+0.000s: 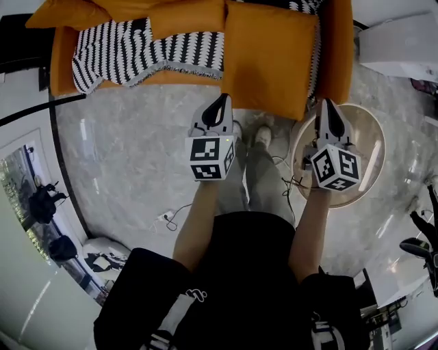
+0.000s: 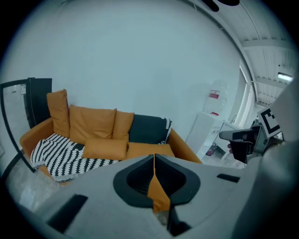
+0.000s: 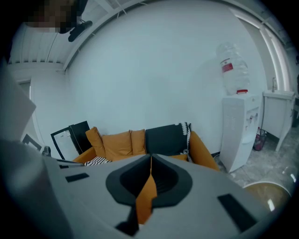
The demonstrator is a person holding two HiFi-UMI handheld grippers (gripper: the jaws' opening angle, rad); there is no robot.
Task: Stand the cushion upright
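Note:
An orange cushion lies flat on the orange sofa, partly on a black-and-white striped blanket. The left gripper view shows the same cushion flat on the seat in front of the upright back cushions. My left gripper is shut and empty, held over the floor just short of the sofa's front edge. Beside it on the right, my right gripper is also shut and empty, near the sofa's right arm. Both point toward the sofa, and the jaws meet in each gripper view, left and right.
A round wooden side table stands under and right of my right gripper. A water dispenser stands right of the sofa. A cable lies on the marble floor. The person's legs and shoes are between the grippers. A black frame stands left of the sofa.

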